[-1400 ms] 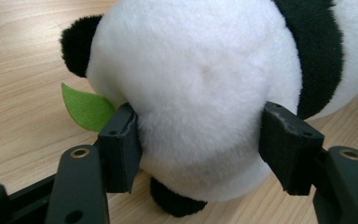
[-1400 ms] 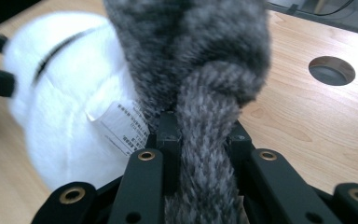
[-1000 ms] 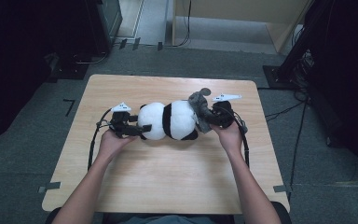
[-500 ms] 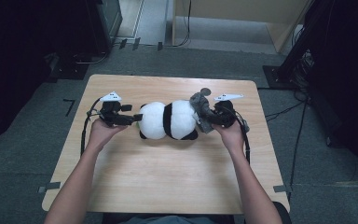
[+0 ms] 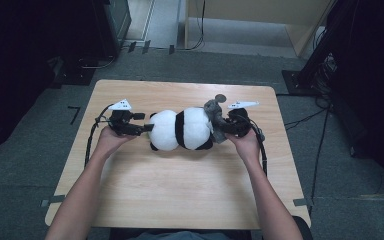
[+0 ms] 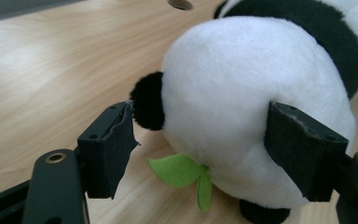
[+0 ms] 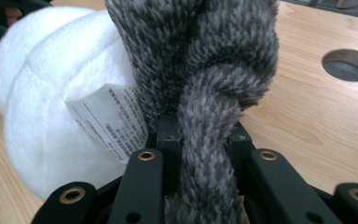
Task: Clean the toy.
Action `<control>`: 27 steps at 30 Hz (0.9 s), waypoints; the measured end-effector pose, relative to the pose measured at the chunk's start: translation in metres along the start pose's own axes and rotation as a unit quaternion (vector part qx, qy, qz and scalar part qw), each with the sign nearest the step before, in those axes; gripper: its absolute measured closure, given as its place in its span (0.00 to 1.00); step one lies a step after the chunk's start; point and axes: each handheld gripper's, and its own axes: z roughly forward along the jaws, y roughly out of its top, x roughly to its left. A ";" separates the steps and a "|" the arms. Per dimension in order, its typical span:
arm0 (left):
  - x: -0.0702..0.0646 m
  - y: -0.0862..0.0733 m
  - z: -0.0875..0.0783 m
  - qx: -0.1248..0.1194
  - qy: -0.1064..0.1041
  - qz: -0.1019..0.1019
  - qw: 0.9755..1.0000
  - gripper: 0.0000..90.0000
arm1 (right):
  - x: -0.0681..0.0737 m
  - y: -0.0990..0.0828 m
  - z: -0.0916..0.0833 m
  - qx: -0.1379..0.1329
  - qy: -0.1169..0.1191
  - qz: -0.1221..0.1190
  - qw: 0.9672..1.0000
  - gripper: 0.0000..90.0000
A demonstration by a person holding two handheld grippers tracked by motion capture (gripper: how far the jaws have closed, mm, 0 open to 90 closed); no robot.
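Table [image 5: 180, 200]: pale wood, bears everything listed.
Panda plush [image 5: 182, 129]: lies lengthwise between both tools; judged light, soft, compressible, non-slippery, not fragile; best taken at head or limbs, not the round body.
Grey plush piece [image 7: 205, 140]: fuzzy limb at the panda's far end, clenched in the right gripper [image 5: 230, 127].
Left gripper [image 6: 214, 154]: jaws have just been closing, straddling the white head; pads not visibly pressing.
Leaf [image 6: 182, 172]: green felt, between left jaws.
Label [image 7: 109, 119]: white, left of right jaws.
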 end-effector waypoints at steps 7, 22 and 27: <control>-0.017 -0.005 0.011 0.001 -0.032 0.049 0.998 0.07 | 0.005 0.001 0.006 -0.013 0.002 -0.003 1.000 0.86; -0.054 -0.012 0.037 0.013 -0.159 0.108 0.981 0.00 | 0.019 0.005 0.014 -0.034 -0.008 -0.016 0.999 0.88; -0.065 -0.006 0.031 0.044 -0.158 0.103 0.981 0.34 | 0.021 0.006 0.013 -0.038 -0.016 -0.018 0.999 0.88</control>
